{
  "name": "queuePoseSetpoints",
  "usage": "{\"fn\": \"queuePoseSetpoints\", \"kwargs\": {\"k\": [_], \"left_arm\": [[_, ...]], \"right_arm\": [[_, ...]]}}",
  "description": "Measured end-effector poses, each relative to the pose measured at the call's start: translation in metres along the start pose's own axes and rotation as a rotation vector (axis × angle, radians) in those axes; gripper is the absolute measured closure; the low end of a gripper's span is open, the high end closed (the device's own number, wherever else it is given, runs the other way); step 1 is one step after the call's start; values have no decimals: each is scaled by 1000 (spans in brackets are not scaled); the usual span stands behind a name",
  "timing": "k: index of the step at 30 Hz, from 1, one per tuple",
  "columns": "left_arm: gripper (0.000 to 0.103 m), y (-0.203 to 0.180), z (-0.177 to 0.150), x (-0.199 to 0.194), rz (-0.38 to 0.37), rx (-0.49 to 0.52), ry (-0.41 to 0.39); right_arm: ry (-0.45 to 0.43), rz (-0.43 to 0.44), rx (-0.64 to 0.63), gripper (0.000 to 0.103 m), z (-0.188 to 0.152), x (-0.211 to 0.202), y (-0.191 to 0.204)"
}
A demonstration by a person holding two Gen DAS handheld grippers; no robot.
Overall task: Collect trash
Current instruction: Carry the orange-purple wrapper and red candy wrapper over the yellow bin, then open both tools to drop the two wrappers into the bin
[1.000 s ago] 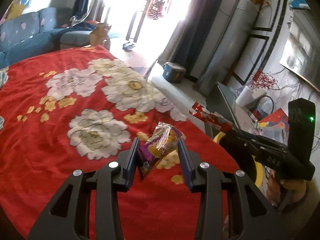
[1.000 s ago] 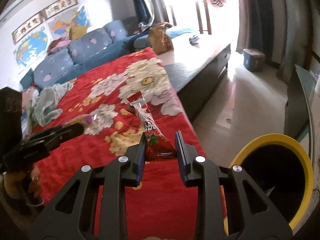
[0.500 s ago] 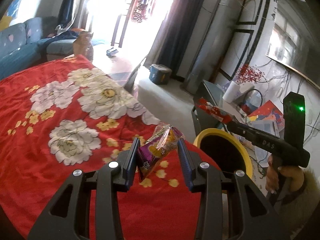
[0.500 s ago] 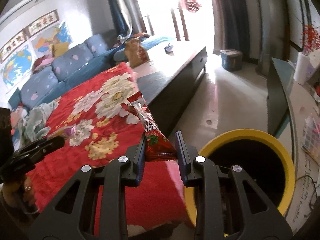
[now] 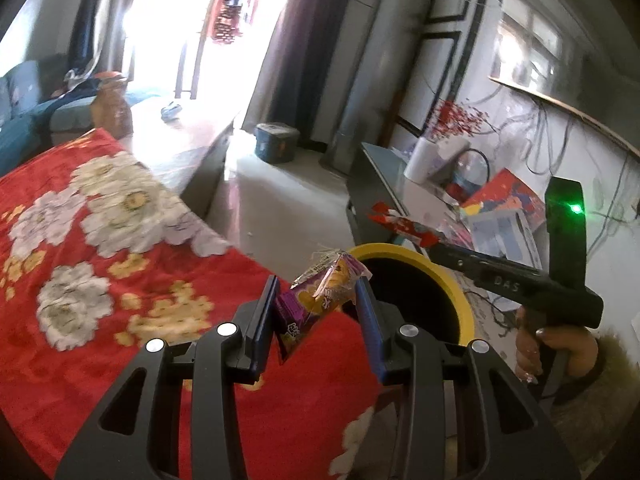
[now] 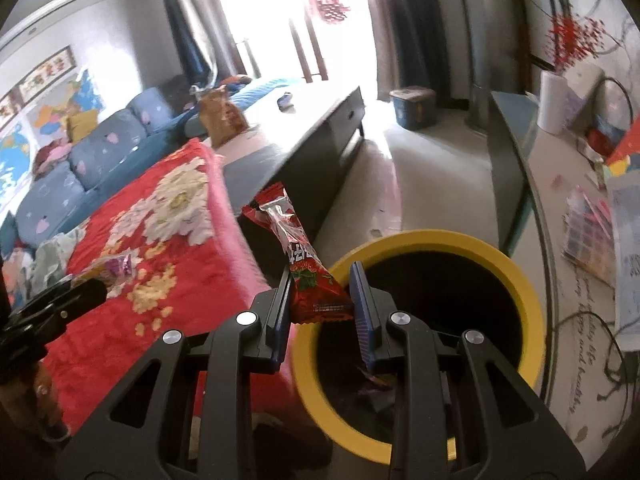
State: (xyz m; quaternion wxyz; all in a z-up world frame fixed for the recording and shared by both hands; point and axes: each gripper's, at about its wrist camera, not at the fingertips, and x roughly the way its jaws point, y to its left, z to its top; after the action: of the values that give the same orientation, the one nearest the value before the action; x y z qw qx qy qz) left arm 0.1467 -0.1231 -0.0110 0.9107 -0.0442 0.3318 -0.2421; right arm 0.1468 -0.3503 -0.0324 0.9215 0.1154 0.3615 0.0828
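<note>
A red blanket with white and yellow flowers [image 5: 120, 280] spreads at left. Beside its edge stands a round black bin with a yellow rim [image 6: 520, 280]. The left gripper [image 5: 316, 300] pinches 1 purple-and-orange snack packet [image 5: 320, 296]; the right gripper [image 6: 320, 300] pinches 1 red plastic wrapper [image 6: 308, 280] over the bin's rim.

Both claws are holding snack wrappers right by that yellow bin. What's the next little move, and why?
Probably carry the right claw a little further over the yellow bin, then open it. Its red wrapper hangs at the rim, not yet over the middle. The left claw, gripping the purple wrapper, sits further back.
</note>
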Motion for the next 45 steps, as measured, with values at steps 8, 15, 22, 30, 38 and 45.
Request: {"fn": "queuePoseSetpoints", "kwargs": {"k": [8,15,22,30,38,45], "left_arm": [[66,-36,-2,28,-41,64,39],[66,-57,-12,57,-81,96,94],[66,-77,-20,87,-102,138,141],[64,-95,-35,127,-112,187,205],[19,-93,-43,144,-117,189,224],[7,-73,-36,109,-44,164,153]], "right_arm": [[10,-62,71,81,-12,-4,-36],[24,-115,142,81,-24,-6,-70],[50,-148,200,81,-34,-3,-92],[84,-165,246,81,-44,3,-109],[94,-165,285,53,-49,-1,-114],[14,-197,259,22,-47,-28,-94]]}}
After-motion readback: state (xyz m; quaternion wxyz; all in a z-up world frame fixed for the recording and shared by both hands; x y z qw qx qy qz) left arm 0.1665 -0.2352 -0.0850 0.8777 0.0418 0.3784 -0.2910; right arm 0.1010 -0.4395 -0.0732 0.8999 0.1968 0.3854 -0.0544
